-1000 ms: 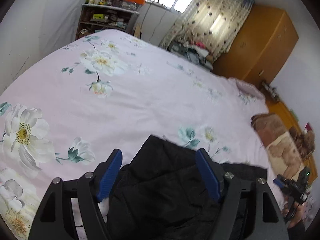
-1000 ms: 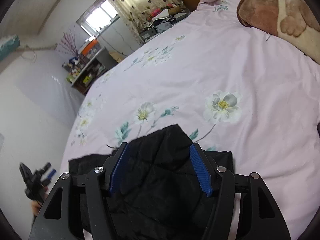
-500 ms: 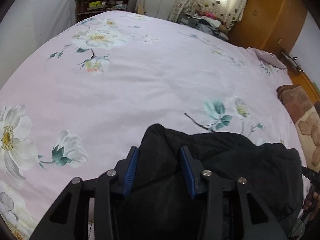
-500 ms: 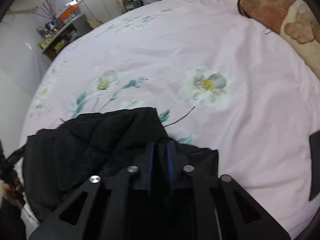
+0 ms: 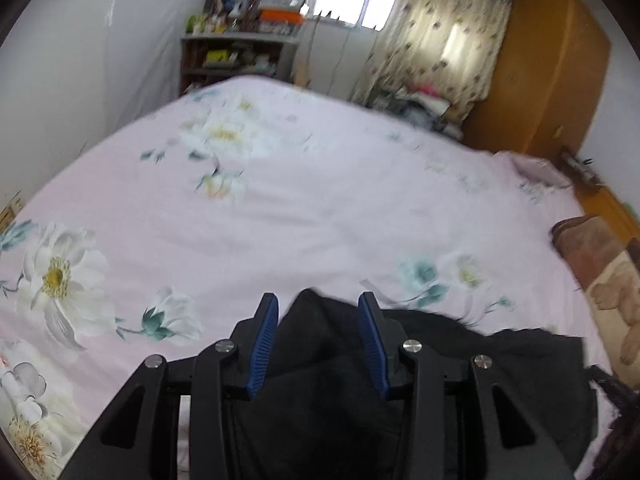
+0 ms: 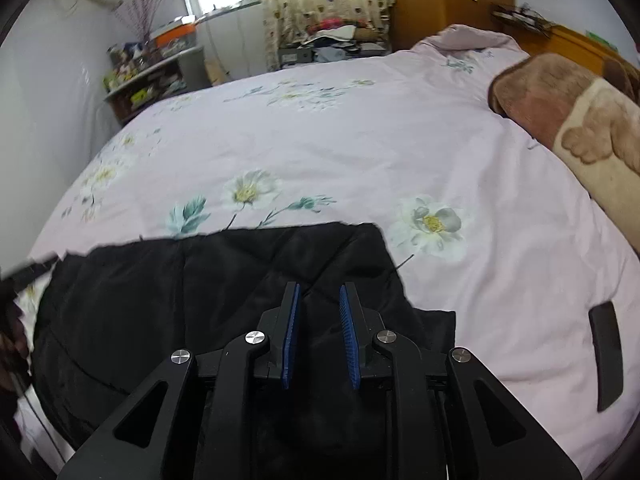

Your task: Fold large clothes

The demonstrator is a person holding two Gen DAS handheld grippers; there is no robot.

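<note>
Left gripper [image 5: 319, 312] stands with its jaws parted around a raised peak of the black quilted padded jacket [image 5: 460, 364]; cloth fills the gap between the 2 blue ribbed pads [image 5: 262, 348], but whether they pinch it I cannot tell. Right gripper [image 6: 319, 304] shows a narrower gap, jaws not fully closed, a ridge of the same jacket [image 6: 200, 280] rising between its pads [image 6: 289, 332]; contact looks likely on both sides, firm hold not certain. Jacket lies bunched at the near edge of the pale pink floral bedsheet [image 6: 360, 140], spread across the width between the 2 grippers, its far hem running roughly straight in the right wrist view. Judgement on handling: soft, puffy, stitched in quilted panels, so it will compress under the pads and spring back; shell fabric has a slight sheen and will likely be slippery, so a shallow pinch may slide off. Moderate weight for a garment, bulky, floppy, no stiffness to carry a fold line by itself. Best hold, as I judge it: deep bite on a seam, hem or corner where layers are doubled, 1 gripper at each end of the same edge, so the panel lifts evenly. Brown and cream plush blanket [image 6: 560, 112] sits well apart toward the headboard side. Left wrist view is motion-blurred; far detail unreliable.
</note>
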